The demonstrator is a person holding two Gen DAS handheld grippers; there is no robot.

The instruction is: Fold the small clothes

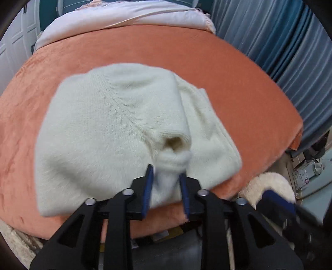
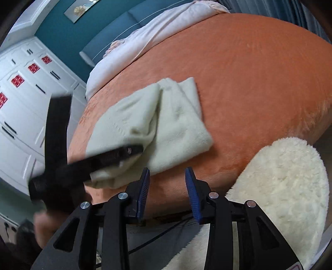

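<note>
Left gripper (image 1: pixel 166 172) seemingly pinching sweater (image 1: pixel 116 133)

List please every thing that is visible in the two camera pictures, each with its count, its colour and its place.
sweater: one, cream white, partly folded on the bed's near part
bed cover: one, orange, over the bed
bedding: one heap, pale pink, at the bed's far end
curtains: blue, right of the bed
wardrobe: white with red stickers, left of the bed
fluffy seat: one, cream, at the bed's near edge
left gripper: black, blue fingers closed on a sweater cuff
right gripper: black, blue fingers apart, holding nothing
</note>
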